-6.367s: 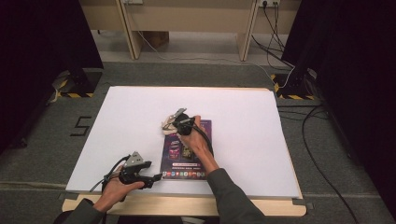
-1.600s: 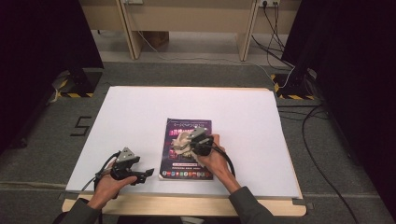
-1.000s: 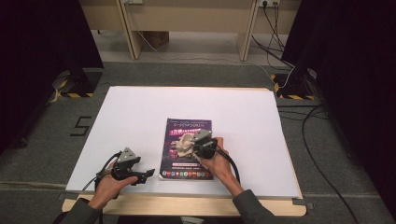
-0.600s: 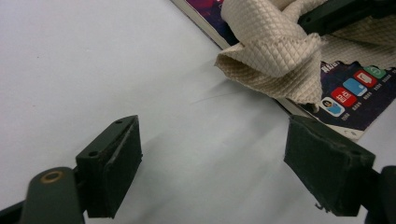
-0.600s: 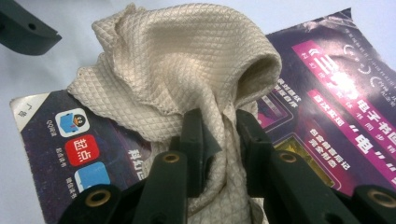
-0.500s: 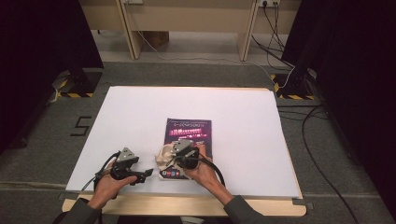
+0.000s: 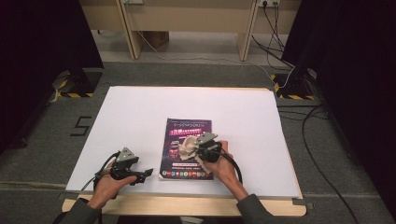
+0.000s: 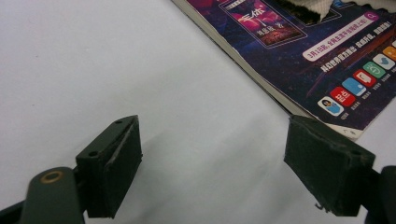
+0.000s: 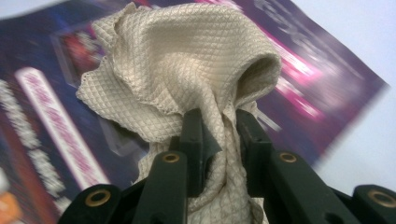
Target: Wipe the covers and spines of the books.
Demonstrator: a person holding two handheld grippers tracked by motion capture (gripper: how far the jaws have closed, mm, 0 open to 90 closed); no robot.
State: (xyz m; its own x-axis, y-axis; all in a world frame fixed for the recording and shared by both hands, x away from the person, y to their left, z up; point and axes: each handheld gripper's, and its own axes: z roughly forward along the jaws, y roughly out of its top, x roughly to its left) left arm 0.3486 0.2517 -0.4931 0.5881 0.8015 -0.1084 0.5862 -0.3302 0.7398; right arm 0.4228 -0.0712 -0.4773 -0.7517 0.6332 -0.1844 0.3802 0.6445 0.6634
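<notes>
The right tongs point(image 9: 218, 140) pinch a bunched cream waffle cloth point(image 9: 187, 60) on the purple magazine point(image 7: 187, 149), whose long side runs away from the person. The left tongs point(image 8: 224, 163) gape wide over the white desk point(image 7: 140, 116).

Readable: a dark "5" marked on the grey floor point(image 7: 80, 126) at the left of the high view; Chinese characters "三体" and the date "3月1日" on the purple magazine cover point(image 8: 299, 42), upper right of the left gripper view.
</notes>
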